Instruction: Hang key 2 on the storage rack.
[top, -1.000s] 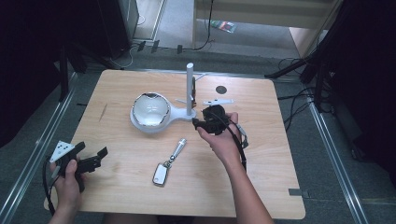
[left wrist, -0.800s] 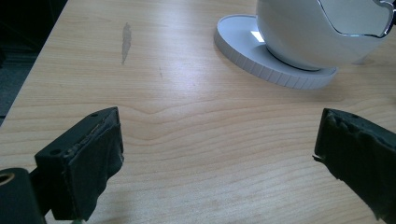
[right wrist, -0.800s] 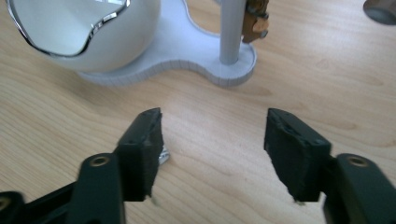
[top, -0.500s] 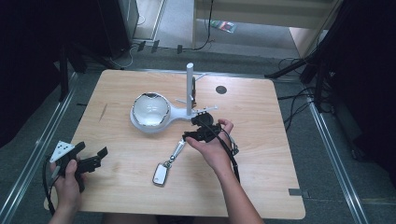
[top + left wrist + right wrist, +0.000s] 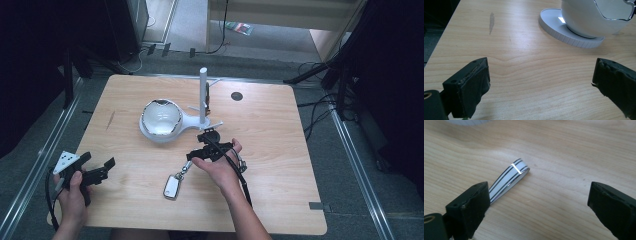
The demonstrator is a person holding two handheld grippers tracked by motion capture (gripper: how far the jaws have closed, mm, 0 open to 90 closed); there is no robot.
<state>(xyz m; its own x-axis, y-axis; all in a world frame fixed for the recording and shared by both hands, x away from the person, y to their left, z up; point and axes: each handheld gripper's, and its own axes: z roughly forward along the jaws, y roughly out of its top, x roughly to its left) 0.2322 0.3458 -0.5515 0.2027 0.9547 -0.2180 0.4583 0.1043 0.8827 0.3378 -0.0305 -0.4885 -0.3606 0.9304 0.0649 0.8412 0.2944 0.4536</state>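
A white key fob [image 5: 171, 187] lies on the wooden table [image 5: 280, 150], and its striped white strap [image 5: 187, 166] runs up toward my right gripper [image 5: 196, 151]. In the right gripper view the strap's loop [image 5: 510, 176] lies flat on the wood beside the left pad [image 5: 472, 211]. The right gripper [image 5: 536, 207] is open; its jaws have just been opening and neither pad presses on anything. My left gripper [image 5: 100, 171] rests at the table's near left corner. It is open [image 5: 539, 85] over bare wood.
A white cracked-egg bowl [image 5: 161, 119] sits on a round white base [image 5: 564, 35] mid-table, joined to an upright white post [image 5: 203, 95] with pegs. A dark round hole [image 5: 236, 96] marks the far right of the tabletop. Cables lie on the floor beyond.
My right hand has moved away from the post, toward the near edge and slightly left, coming down over the strap. Left hand and key fob have stayed put.
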